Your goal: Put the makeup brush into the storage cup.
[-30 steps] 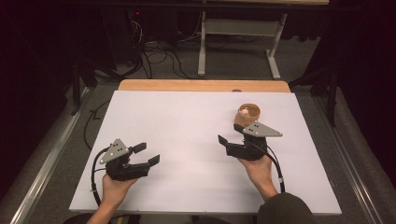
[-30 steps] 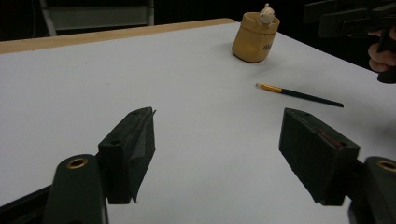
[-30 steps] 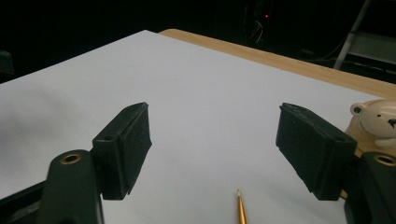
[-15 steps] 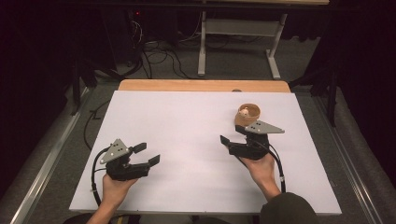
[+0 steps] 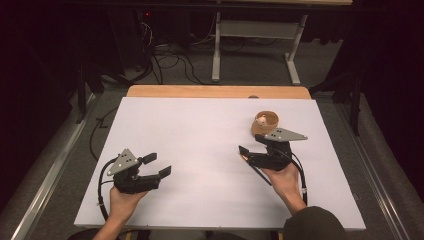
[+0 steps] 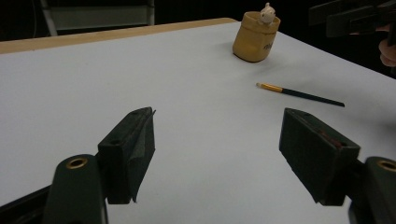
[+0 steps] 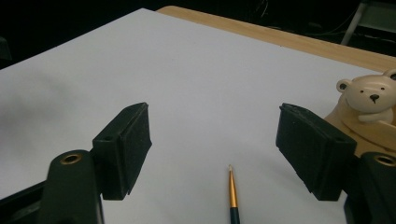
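A tan wooden cup (image 5: 265, 123) with a small bear figure (image 5: 260, 119) on its rim stands at the right of the white board (image 5: 200, 135). A thin dark paintbrush (image 5: 261, 174) with a gold ferrule lies just in front of the cup, under my right gripper (image 5: 252, 145). That gripper is open and hovers over the brush tip (image 7: 232, 196), with the bear (image 7: 369, 95) to its right. At the near left my left gripper (image 5: 157, 165) is open and holds nothing. Its view shows the cup (image 6: 254, 39) and the brush (image 6: 299, 93) far ahead.
The white board lies on a wooden table whose far edge (image 5: 215, 91) shows as a strip. Beyond it are a dark floor with cables (image 5: 170, 60) and the metal legs of another desk (image 5: 216, 50). The right gripper (image 6: 355, 18) also appears in the left gripper view.
My right hand and gripper have drifted slightly to the right and nearer over the brush. The left gripper has stayed where it was.
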`<act>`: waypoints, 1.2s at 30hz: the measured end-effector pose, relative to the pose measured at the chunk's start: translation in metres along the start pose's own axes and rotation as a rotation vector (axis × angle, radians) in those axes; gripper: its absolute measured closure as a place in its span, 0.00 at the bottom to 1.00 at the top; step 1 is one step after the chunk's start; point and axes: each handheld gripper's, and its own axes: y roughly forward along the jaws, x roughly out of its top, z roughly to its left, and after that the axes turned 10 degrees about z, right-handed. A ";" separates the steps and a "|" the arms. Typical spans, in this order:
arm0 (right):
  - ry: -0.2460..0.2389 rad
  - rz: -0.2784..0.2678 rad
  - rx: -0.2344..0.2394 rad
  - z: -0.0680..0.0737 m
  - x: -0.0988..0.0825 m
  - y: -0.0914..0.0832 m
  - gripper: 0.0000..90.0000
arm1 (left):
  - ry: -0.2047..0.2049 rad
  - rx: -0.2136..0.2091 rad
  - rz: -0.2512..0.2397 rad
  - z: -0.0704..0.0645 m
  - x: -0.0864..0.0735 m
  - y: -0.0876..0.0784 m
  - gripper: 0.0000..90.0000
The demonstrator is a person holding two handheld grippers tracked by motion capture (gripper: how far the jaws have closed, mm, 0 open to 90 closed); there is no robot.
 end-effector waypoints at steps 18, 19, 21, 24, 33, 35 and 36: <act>0.026 0.100 0.000 -0.005 0.006 -0.003 0.32 | 0.001 -0.001 0.000 0.000 0.000 0.000 0.30; 0.019 0.109 -0.003 -0.005 0.007 -0.003 0.32 | 0.001 -0.001 0.001 0.000 0.000 0.000 0.30; 0.007 0.135 -0.014 -0.005 0.007 -0.003 0.32 | 0.002 0.000 0.000 -0.001 0.000 0.000 0.30; -0.014 0.173 -0.025 -0.003 0.008 -0.002 0.33 | 0.002 0.000 0.000 0.000 0.000 0.000 0.30; -0.021 0.234 -0.010 -0.003 0.010 0.003 0.34 | 0.002 -0.002 0.000 0.000 0.000 0.000 0.30; -0.019 0.239 -0.013 -0.003 0.011 0.002 0.35 | 0.002 -0.002 0.000 -0.001 0.000 0.000 0.30; -0.019 0.239 -0.013 -0.003 0.011 0.002 0.35 | 0.002 -0.002 0.000 -0.001 0.000 0.000 0.30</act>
